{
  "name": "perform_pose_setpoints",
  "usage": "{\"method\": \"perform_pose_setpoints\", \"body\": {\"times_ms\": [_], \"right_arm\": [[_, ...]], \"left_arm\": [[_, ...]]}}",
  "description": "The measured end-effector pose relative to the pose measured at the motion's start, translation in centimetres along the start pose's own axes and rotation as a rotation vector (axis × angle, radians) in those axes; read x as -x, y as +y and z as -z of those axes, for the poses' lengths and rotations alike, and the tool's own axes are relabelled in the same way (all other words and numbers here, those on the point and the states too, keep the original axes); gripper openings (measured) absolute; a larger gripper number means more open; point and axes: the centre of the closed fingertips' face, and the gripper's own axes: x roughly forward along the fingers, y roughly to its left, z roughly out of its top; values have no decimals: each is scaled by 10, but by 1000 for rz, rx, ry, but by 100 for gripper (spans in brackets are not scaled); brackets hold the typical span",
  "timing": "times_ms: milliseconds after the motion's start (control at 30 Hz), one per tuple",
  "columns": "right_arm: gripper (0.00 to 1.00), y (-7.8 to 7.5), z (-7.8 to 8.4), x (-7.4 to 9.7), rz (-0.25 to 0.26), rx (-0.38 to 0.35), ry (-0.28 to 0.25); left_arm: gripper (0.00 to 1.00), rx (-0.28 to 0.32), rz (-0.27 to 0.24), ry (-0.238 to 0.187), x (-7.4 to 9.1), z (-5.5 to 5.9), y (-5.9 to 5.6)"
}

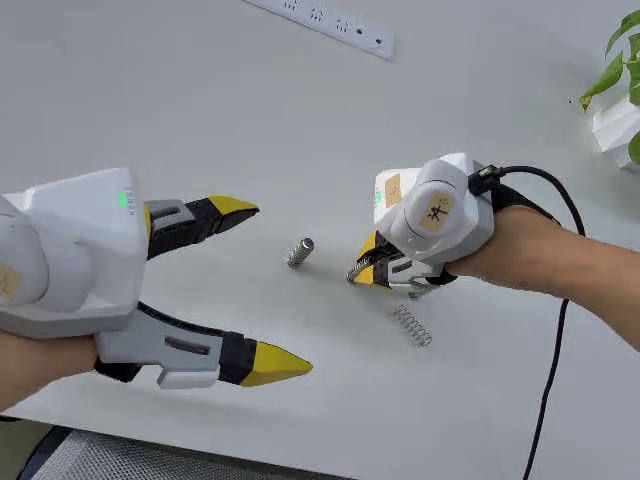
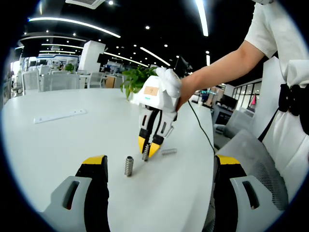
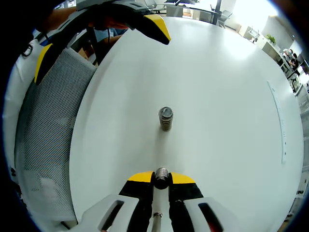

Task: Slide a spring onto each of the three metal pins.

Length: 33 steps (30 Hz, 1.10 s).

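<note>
Near the centre of the head view, on the white table [image 1: 180, 110], a standing pin [image 3: 165, 112] stood upright with a spring [image 1: 300, 251] coiled around it. To its right, the right gripper [image 1: 364, 272] was clenched on a second one, the held pin [image 3: 162, 176], whose round head sat between the yellow tips in the right gripper view. Coils seemed to wrap this pin in the left gripper view, though it was too small there to be sure. Just below and right of that gripper, a loose spring [image 1: 411, 325] lay flat on the table, apart from both pins. At the left of the head view, the left gripper [image 1: 285, 288] had its jaws spread wide, grasping nothing, with the standing pin just beyond the gap between its tips.

A white power strip [image 1: 322, 18] lay along the upper edge of the head view, well apart from the pins. A green plant [image 1: 618, 60] in a white pot [image 1: 615, 125] sat at the upper right corner. A black cable [image 1: 558, 320] ran from the right gripper down the right side. A grey mesh chair [image 3: 53, 145] showed at the left of the right gripper view, beyond the table's edge. Bare table separated the right gripper's tips from the standing pin.

Counted: two pins, two certain springs and perhaps a third, two grippers, one power strip, one plant.
</note>
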Motion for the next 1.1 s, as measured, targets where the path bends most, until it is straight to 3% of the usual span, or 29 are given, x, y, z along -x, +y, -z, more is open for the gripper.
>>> {"method": "perform_pose_setpoints", "body": {"times_ms": [267, 500, 867, 1100], "right_arm": [[11, -1, -2, 5, 6, -18, -21], [16, -4, -8, 20, 32, -65, -80], [28, -2, -19, 59, 98, -160, -235], [36, 0, -11, 79, 158, -218, -317]], "left_arm": [[90, -9, 1, 13, 0, 2, -1], [90, -18, 1, 26, 1, 3, -1], [90, -35, -2, 56, 5, 5, -4], [91, -45, -8, 81, 7, 8, -5]]}}
